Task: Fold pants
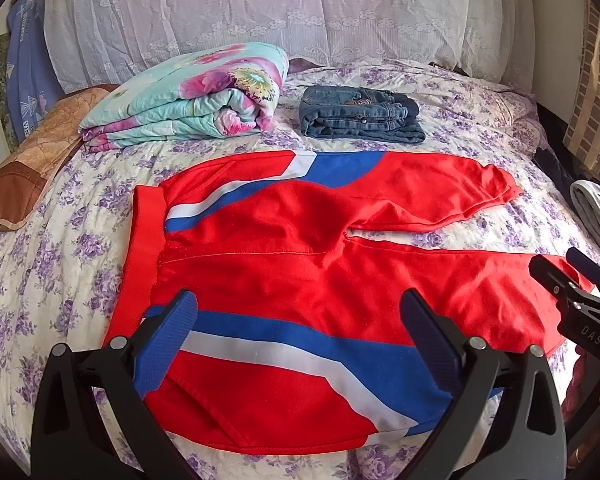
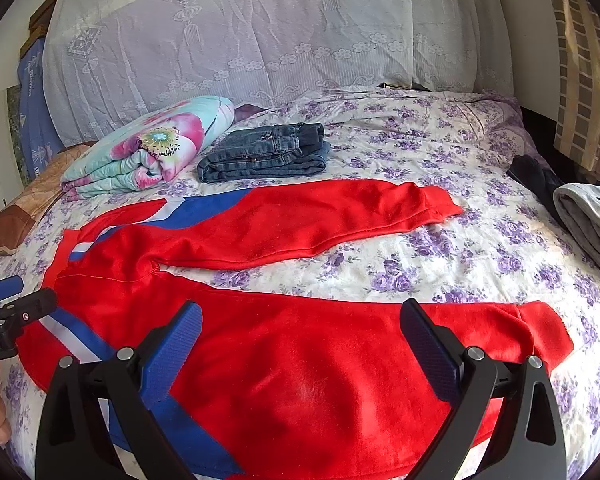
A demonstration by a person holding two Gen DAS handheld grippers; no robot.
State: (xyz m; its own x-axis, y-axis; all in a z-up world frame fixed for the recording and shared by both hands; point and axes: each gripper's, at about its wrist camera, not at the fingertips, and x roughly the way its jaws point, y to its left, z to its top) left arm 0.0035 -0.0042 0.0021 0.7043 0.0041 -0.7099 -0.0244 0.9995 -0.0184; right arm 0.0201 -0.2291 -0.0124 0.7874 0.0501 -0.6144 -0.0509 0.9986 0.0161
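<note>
Red pants with blue and white side stripes lie spread flat on the bed, waistband to the left, both legs pointing right and apart. My left gripper is open above the near hip by the waistband. My right gripper is open above the near leg. The right gripper also shows at the right edge of the left wrist view, open over the near leg's cuff end. The left gripper shows at the left edge of the right wrist view. Neither holds cloth.
The bed has a purple-flowered sheet. A folded floral quilt and folded jeans lie behind the pants. A brown pillow lies at the left. Grey and dark clothes lie at the right edge.
</note>
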